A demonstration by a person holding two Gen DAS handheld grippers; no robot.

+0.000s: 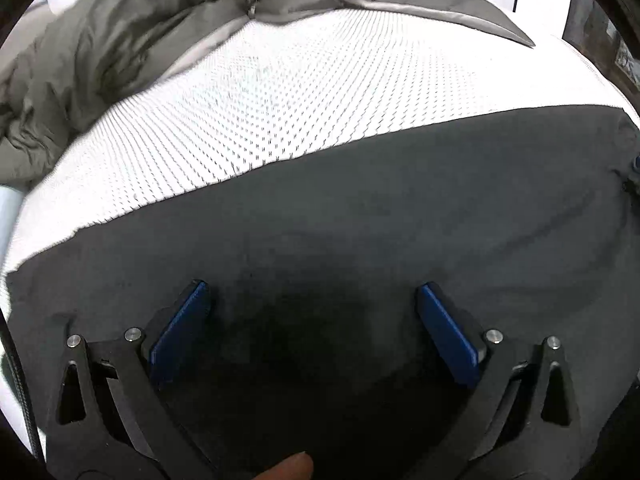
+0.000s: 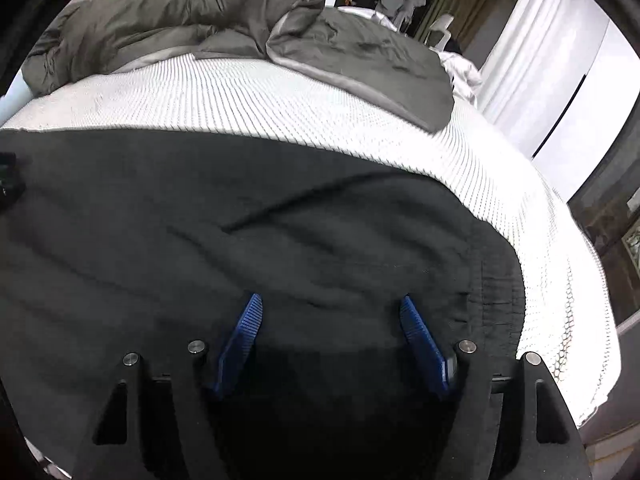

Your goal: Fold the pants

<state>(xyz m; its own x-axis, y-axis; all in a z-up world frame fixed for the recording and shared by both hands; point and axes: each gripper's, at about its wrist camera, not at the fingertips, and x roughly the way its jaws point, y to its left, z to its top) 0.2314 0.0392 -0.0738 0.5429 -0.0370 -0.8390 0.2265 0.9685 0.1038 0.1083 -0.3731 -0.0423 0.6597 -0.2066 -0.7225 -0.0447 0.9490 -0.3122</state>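
Note:
Dark grey pants (image 1: 360,208) lie spread across the near part of a white mattress (image 1: 260,104). In the right wrist view the pants (image 2: 200,216) show wrinkles and a gathered waistband (image 2: 496,276) at the right end. My left gripper (image 1: 312,292) is open, its blue pads apart just above the fabric near the near edge. My right gripper (image 2: 332,304) is open too, hovering over the pants close to the waistband. Neither holds any cloth. The other gripper's tip shows at the right edge of the left wrist view (image 1: 634,176) and at the left edge of the right wrist view (image 2: 8,176).
A crumpled olive-grey duvet (image 1: 120,40) is bunched at the far side of the mattress; it also shows in the right wrist view (image 2: 240,20). White curtains (image 2: 540,60) and a window stand to the right. The mattress edge (image 2: 580,280) drops off at right.

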